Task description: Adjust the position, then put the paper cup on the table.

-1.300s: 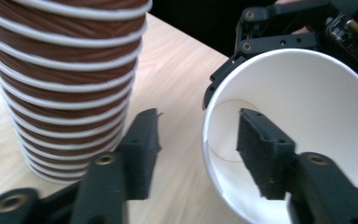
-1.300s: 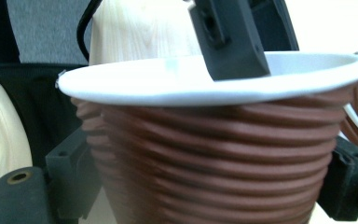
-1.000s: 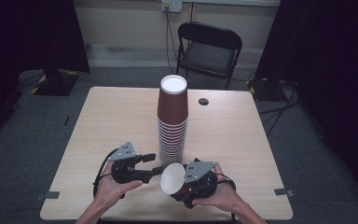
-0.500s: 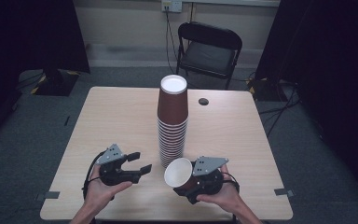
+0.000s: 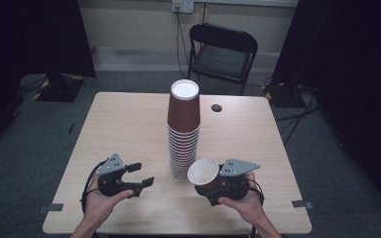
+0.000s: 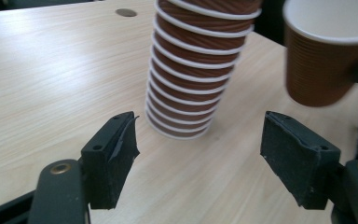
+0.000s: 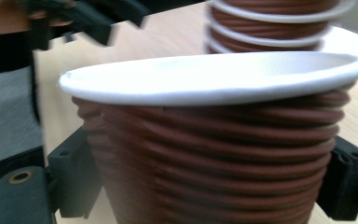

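At the near edge of the counter (image 5: 129, 129) the person's two hands each hold a gripper. The left gripper (image 5: 141, 174) sits low over the wood with its jaws spread wide and nothing between them; in the left gripper view the two black pads (image 6: 113, 154) stand well apart, pointing at the foot of the stack. The right gripper (image 5: 213, 184) is clamped on a single brown paper cup (image 5: 203, 173), jaws pressed against its ribbed sides, with the white mouth tilted up and toward the left gripper. In the right gripper view the cup (image 7: 214, 140) sits between the jaws. This cup is held just beside the base of the tall stack of cups (image 5: 182, 134), which stands upright near the middle of the counter. Beyond the stack, a small dark round hole (image 5: 217, 107) shows in the wood. Behind the counter stands a black folding chair (image 5: 222, 52).
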A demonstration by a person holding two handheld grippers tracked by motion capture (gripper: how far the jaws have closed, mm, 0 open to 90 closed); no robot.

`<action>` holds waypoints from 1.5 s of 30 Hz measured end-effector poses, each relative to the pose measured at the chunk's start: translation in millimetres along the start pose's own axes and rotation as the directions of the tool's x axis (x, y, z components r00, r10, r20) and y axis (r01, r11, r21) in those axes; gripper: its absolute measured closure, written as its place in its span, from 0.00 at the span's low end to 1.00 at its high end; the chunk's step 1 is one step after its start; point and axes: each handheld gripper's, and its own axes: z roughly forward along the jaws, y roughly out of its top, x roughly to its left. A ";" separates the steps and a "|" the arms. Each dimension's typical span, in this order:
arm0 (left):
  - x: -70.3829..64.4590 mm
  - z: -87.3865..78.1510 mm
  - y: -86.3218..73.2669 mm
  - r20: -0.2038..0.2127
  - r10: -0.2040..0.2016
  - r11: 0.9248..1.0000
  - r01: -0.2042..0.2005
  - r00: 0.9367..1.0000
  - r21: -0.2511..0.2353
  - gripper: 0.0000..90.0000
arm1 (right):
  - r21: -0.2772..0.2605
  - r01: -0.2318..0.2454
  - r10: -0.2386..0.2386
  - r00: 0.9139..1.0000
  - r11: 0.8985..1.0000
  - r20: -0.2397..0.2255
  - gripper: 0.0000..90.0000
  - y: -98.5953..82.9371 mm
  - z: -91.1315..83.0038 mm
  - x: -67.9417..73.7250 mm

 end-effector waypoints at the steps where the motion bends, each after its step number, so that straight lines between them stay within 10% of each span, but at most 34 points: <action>1: -0.6 -1.4 -1.0 0.019 0.026 1.000 -0.026 0.999 0.002 0.27 | -0.012 -0.020 0.020 0.999 1.000 0.032 0.14 -0.7 -3.8 -5.9; 18: 14.7 -12.2 -13.6 -0.028 -0.010 0.999 0.009 1.000 -0.052 0.25 | -0.093 -0.146 0.162 0.968 0.985 0.192 0.14 1.6 -12.6 -54.9; 33: 19.6 -8.0 -12.0 -0.086 -0.113 0.992 0.107 0.990 -0.071 0.24 | -0.105 -0.211 0.230 0.944 0.972 0.237 0.14 -1.8 2.4 -90.0; 45: 21.6 -7.5 -16.5 -0.111 -0.114 0.990 0.104 0.987 -0.093 0.32 | -0.123 -0.238 0.264 0.922 0.963 0.283 0.14 -5.0 14.8 -118.5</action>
